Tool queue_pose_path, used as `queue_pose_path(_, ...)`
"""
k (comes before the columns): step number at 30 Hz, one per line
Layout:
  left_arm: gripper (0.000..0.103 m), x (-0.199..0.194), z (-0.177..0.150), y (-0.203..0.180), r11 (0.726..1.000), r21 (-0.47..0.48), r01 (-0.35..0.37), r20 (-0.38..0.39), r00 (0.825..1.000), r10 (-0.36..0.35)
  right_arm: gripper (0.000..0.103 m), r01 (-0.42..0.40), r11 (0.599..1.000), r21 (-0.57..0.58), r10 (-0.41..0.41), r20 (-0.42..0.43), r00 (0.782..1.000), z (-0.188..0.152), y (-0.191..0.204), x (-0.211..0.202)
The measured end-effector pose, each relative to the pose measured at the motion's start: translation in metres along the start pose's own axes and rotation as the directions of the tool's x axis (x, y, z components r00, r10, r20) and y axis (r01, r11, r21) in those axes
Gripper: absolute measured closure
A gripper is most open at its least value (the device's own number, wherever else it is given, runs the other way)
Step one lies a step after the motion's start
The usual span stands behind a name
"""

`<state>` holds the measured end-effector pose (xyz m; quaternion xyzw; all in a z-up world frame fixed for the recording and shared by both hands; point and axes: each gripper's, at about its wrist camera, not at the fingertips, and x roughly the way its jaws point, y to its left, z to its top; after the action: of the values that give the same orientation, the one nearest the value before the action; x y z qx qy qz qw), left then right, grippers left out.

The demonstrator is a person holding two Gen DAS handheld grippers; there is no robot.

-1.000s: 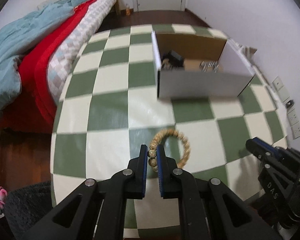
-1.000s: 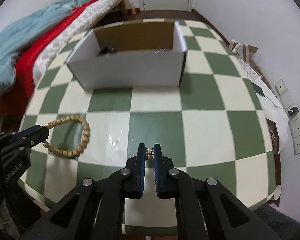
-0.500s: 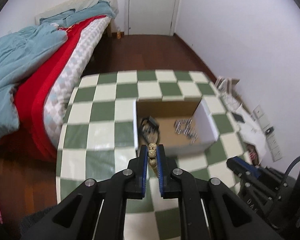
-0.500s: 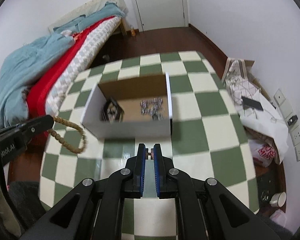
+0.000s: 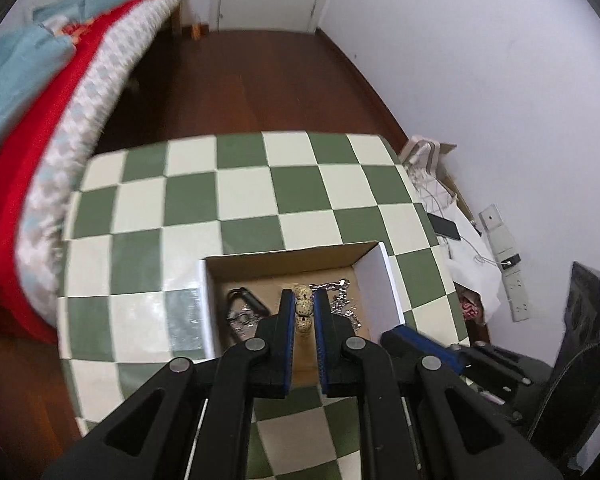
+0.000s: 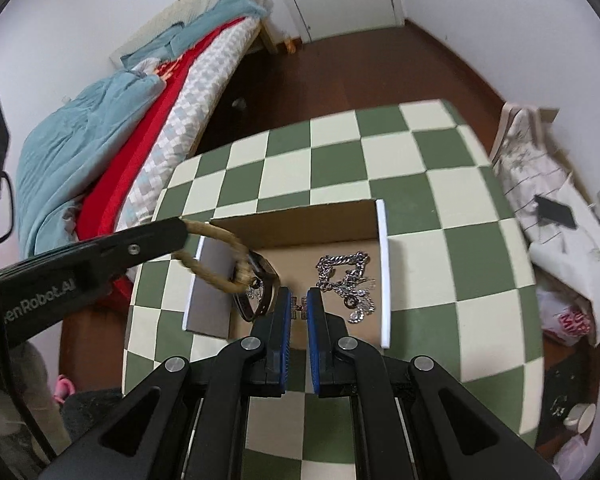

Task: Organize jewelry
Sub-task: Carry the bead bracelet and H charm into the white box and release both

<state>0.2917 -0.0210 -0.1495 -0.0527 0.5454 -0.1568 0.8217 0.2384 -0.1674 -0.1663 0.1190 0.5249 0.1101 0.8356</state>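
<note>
Above an open cardboard box [image 6: 383, 264] near the checkered table's [image 6: 416, 184] front edge: left tongs [image 5: 303, 307] clamped on a beaded bracelet [image 6: 216, 258], right tongs [image 6: 299, 304] clamped on a small charm [image 6: 299, 304], silver chain [image 6: 346, 280] inside.

Your left gripper [image 5: 304, 310] hides most of the beaded bracelet [image 5: 303, 307]; only 3 beads show. The bracelet loop blurs in the right wrist view. The small piece [image 6: 299, 303] is too tiny to identify.
</note>
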Motion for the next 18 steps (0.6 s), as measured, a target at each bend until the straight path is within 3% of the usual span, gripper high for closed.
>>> queue_pose_path(4,0.09,0.021,0.009,0.004,0.998,-0.045,0.041,-0.049,0.998,-0.043,0.094,-0.054,0.998,0.036,0.057,-0.082,0.995,0.007,-0.012,0.027)
queue_pose_path(6,0.062,0.025,0.013,0.004,0.999,-0.034,-0.006,-0.049,0.999,0.004,0.093,-0.073,0.995,0.074,0.08,-0.109,0.991,0.01,-0.019,0.037)
queue_pose_path(7,0.028,0.025,0.014,0.005,0.999,-0.032,-0.037,-0.045,0.998,0.035,0.091,-0.08,0.993,0.083,0.089,-0.116,0.989,0.01,-0.021,0.04)
queue_pose_path(8,0.011,0.024,0.015,0.007,0.998,-0.037,-0.06,-0.03,0.998,0.059,0.073,-0.061,0.994,0.092,0.072,-0.118,0.99,0.011,-0.024,0.042)
queue_pose_path(9,0.01,0.021,0.015,0.01,0.996,-0.042,-0.074,-0.009,0.997,0.073,0.045,-0.039,0.995,0.094,0.049,-0.114,0.992,0.012,-0.025,0.041)
queue_pose_path(11,0.006,0.019,0.014,0.016,0.989,-0.039,-0.14,0.01,0.99,0.141,0.022,-0.016,0.995,0.093,0.026,-0.099,0.995,0.012,-0.026,0.038)
queue_pose_path(13,0.0,0.019,0.011,0.021,0.972,-0.028,-0.235,0.021,0.972,0.235,0.022,0.06,0.996,0.061,-0.054,-0.089,0.995,0.013,-0.023,0.033)
queue_pose_path(14,0.0,0.018,0.006,0.023,0.954,-0.019,-0.298,0.034,0.954,0.299,0.021,0.11,0.993,0.04,-0.106,-0.089,0.99,0.013,-0.02,0.032)
queue_pose_path(17,0.0,0.016,-0.007,0.03,0.926,-0.011,-0.378,0.051,0.924,0.378,0.004,0.219,0.976,0.004,-0.218,-0.096,0.971,0.013,-0.018,0.033)
queue_pose_path(18,0.0,0.015,-0.011,0.033,0.922,-0.015,-0.387,0.05,0.921,0.387,0.003,0.251,0.968,-0.008,-0.25,-0.098,0.963,0.013,-0.017,0.033)
